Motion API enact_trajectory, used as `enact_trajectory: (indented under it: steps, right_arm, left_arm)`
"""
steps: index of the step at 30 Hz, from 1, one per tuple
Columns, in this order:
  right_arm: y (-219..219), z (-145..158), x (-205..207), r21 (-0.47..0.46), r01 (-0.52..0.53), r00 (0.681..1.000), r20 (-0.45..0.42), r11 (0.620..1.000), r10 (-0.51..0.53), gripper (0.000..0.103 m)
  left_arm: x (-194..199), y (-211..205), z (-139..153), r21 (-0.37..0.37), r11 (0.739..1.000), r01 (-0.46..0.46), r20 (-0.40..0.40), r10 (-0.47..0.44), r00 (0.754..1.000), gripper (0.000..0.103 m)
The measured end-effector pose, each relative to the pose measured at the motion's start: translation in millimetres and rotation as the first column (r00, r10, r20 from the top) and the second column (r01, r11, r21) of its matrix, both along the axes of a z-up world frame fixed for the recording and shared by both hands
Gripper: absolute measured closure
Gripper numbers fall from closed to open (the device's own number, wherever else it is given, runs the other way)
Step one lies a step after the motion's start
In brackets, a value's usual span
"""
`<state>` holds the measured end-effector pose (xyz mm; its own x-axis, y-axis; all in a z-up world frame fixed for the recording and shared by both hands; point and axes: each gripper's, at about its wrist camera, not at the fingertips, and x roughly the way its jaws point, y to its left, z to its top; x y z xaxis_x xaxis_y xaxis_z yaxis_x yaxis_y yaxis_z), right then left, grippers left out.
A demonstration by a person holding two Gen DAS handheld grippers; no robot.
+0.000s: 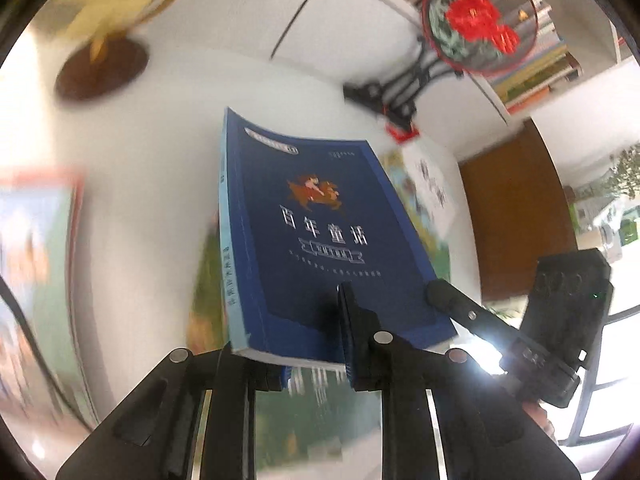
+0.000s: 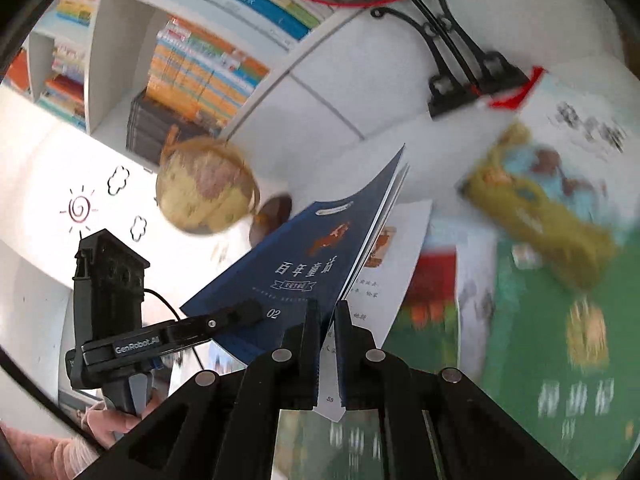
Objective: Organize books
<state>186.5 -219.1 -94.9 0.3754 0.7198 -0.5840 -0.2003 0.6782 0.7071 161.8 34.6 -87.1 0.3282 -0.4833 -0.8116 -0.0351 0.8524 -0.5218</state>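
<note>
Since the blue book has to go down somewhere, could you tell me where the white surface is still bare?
The blue book is held by both grippers. Bare white surface lies between the globe's base and the fan stand, beyond the book's far edge. The right side is crowded with picture books.

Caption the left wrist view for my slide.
Left hand-held gripper clamps the blue book above the white table.
</note>
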Motion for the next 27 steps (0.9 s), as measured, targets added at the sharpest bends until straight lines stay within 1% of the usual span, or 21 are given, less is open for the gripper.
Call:
enact_trajectory:
  steps: [1, 5, 7, 9, 10, 11, 12, 13, 14, 15, 16, 17, 18, 20, 22, 24, 25, 27]
  right_arm:
    - [-3.0, -4.5, -14.6, -0.004, -0.002, 1.000, -0.019, 1.000, 0.002, 0.097]
    - [-17.4, -31.5, -74.1, -0.026, -0.001, 0.995, -0.095, 1.000, -0.002, 0.097]
    - [-20.3, -46.7, -96.5, -0.049, 0.001, 0.991, -0.135, 0.999, -0.008, 0.097]
    - [-24.0, -60.7, -115.0, -0.041, 0.014, 0.986, -0.168, 0.999, -0.021, 0.098]
    - [-24.5, -66.4, -124.5, -0.055, 0.021, 0.984, -0.176, 0.998, -0.031, 0.098]
    - [-24.5, -68.5, -129.4, -0.063, 0.025, 0.984, -0.175, 0.998, -0.035, 0.098]
    - [-23.7, -71.1, -134.8, -0.073, 0.024, 0.984, -0.177, 0.997, -0.037, 0.098]
    - [-22.5, -71.7, -136.5, -0.075, 0.022, 0.983, -0.180, 0.997, -0.035, 0.098]
    - [-22.0, -72.6, -138.8, -0.071, 0.026, 0.983, -0.181, 0.997, -0.039, 0.098]
    - [-22.6, -72.5, -140.2, -0.072, 0.040, 0.983, -0.177, 0.997, -0.052, 0.097]
    - [-23.4, -71.4, -140.5, -0.090, 0.054, 0.983, -0.170, 0.995, -0.069, 0.094]
    - [-22.6, -69.6, -140.0, -0.107, 0.059, 0.984, -0.161, 0.993, -0.076, 0.085]
    - [-22.8, -67.4, -138.1, -0.123, 0.065, 0.986, -0.147, 0.990, -0.083, 0.070]
    - [-23.5, -63.0, -134.2, -0.112, 0.077, 0.987, -0.130, 0.991, -0.092, 0.056]
    - [-22.6, -58.8, -131.2, -0.079, 0.089, 0.990, -0.106, 0.993, -0.097, 0.054]
    - [-19.0, -59.3, -126.6, -0.091, 0.090, 0.989, -0.107, 0.992, -0.100, 0.052]
    - [-17.1, -61.8, -124.4, -0.090, 0.089, 0.988, -0.120, 0.992, -0.099, 0.052]
    - [-11.7, -68.7, -121.0, -0.046, 0.095, 0.982, -0.158, 0.994, -0.102, 0.052]
  left_arm:
    - [-21.7, -2.9, -7.6, 0.003, 1.000, 0.010, -0.029, -0.010, 1.000, 0.087]
    - [-81.4, -13.1, -32.5, 0.013, 0.996, 0.093, -0.079, -0.092, 0.993, 0.085]
    - [-99.4, -13.1, -51.4, 0.022, 0.994, 0.112, -0.137, -0.108, 0.985, 0.073]
    - [-108.8, -6.5, -70.7, 0.007, 0.994, 0.109, -0.222, -0.105, 0.970, 0.071]
    - [-112.0, -0.7, -78.3, 0.006, 0.995, 0.100, -0.254, -0.095, 0.962, 0.069]
    - [-114.0, 4.9, -81.6, 0.011, 0.996, 0.092, -0.265, -0.086, 0.960, 0.068]
    - [-114.5, 10.1, -83.0, 0.035, 0.996, 0.084, -0.269, -0.072, 0.961, 0.061]
    - [-113.2, 15.2, -83.5, 0.070, 0.995, 0.077, -0.269, -0.056, 0.961, 0.057]
    - [-110.8, 19.7, -84.0, 0.088, 0.993, 0.073, -0.271, -0.047, 0.961, 0.057]
    - [-108.2, 23.4, -84.6, 0.083, 0.994, 0.066, -0.273, -0.041, 0.961, 0.057]
    - [-105.4, 26.6, -84.5, 0.080, 0.995, 0.053, -0.269, -0.030, 0.963, 0.057]
    - [-103.1, 27.2, -84.2, 0.088, 0.995, 0.052, -0.265, -0.027, 0.964, 0.057]
    - [-99.8, 26.9, -82.9, 0.110, 0.992, 0.060, -0.257, -0.030, 0.966, 0.057]
    - [-97.6, 26.5, -79.4, 0.141, 0.987, 0.078, -0.248, -0.041, 0.968, 0.057]
    - [-96.7, 25.9, -73.2, 0.161, 0.982, 0.102, -0.227, -0.063, 0.972, 0.057]
    - [-96.6, 28.6, -68.0, 0.173, 0.978, 0.120, -0.221, -0.081, 0.972, 0.056]
    - [-96.8, 30.0, -66.0, 0.172, 0.977, 0.122, -0.223, -0.082, 0.971, 0.054]
    - [-97.4, 38.2, -60.7, 0.155, 0.981, 0.114, -0.215, -0.079, 0.973, 0.054]
